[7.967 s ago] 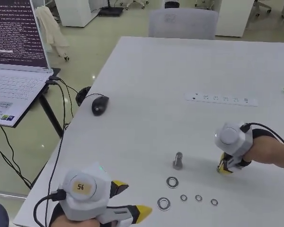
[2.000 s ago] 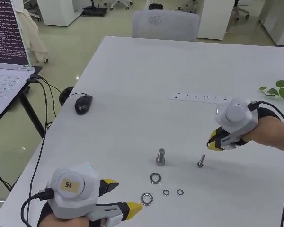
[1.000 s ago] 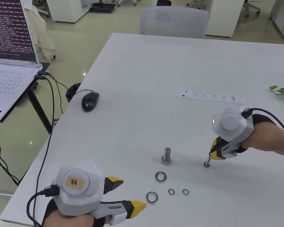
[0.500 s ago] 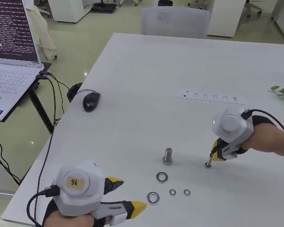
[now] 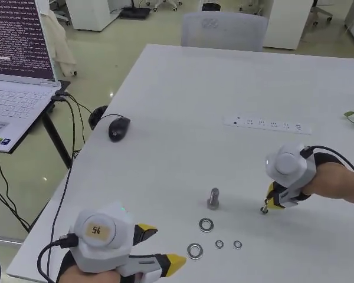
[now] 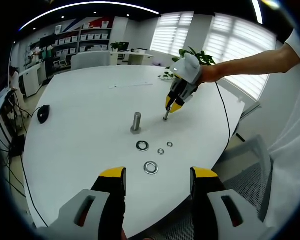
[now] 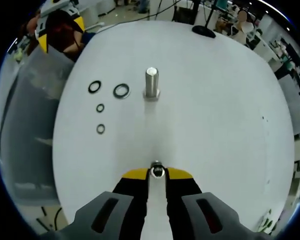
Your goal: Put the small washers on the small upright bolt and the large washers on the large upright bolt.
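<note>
The large bolt (image 5: 213,198) stood upright on the white table (image 5: 183,118), grey steel, hex head down; just right of it the right gripper (image 5: 272,204) clenched the slim small bolt (image 7: 156,171); two large washers (image 5: 206,224) and two small washers (image 5: 219,243) lay flat near its base; beyond them the left gripper (image 6: 157,175) gaped, released.

I am holding my left gripper (image 6: 158,175), jaws apart, short of the nearest large washer (image 6: 150,167), while my right gripper (image 6: 170,105) is gripping the small bolt (image 6: 166,117) beside the large bolt (image 6: 136,121).
</note>
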Demonstrator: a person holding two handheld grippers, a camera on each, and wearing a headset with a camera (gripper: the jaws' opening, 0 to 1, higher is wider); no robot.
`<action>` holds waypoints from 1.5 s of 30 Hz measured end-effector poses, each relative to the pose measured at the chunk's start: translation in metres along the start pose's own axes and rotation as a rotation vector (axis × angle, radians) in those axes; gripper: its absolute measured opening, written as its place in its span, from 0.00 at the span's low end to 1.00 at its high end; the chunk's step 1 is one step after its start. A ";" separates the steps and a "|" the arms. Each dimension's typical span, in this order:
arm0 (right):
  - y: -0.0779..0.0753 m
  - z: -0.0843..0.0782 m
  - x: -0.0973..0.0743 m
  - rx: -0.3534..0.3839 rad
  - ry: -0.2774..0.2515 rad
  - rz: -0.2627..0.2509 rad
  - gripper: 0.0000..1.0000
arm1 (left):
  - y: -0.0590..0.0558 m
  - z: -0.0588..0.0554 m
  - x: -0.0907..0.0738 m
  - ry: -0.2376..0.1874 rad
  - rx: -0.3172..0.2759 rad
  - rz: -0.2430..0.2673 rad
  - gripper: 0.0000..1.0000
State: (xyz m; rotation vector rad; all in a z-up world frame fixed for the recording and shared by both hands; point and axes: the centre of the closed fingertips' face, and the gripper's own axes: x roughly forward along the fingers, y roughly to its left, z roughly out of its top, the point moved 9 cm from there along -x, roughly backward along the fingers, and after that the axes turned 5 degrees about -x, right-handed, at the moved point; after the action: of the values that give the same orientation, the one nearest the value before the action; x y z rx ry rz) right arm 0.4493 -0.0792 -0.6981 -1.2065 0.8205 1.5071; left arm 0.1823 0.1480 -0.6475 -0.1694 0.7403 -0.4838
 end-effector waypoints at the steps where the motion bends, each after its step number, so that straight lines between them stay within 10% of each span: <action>1: 0.000 -0.001 0.001 0.005 0.000 0.002 0.13 | 0.000 0.000 0.000 0.000 0.000 0.001 0.51; 26: 0.002 -0.004 0.018 0.014 0.017 -0.007 0.16 | 0.004 -0.004 -0.004 0.004 -0.012 0.016 0.50; 45: 0.012 -0.021 -0.028 0.201 -0.118 -0.105 0.24 | -0.003 0.002 0.000 -0.014 0.005 -0.002 0.50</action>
State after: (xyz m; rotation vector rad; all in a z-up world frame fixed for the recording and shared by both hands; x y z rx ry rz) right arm 0.4434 -0.1094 -0.6774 -0.9879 0.7973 1.3619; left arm 0.1820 0.1455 -0.6452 -0.1688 0.7256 -0.4859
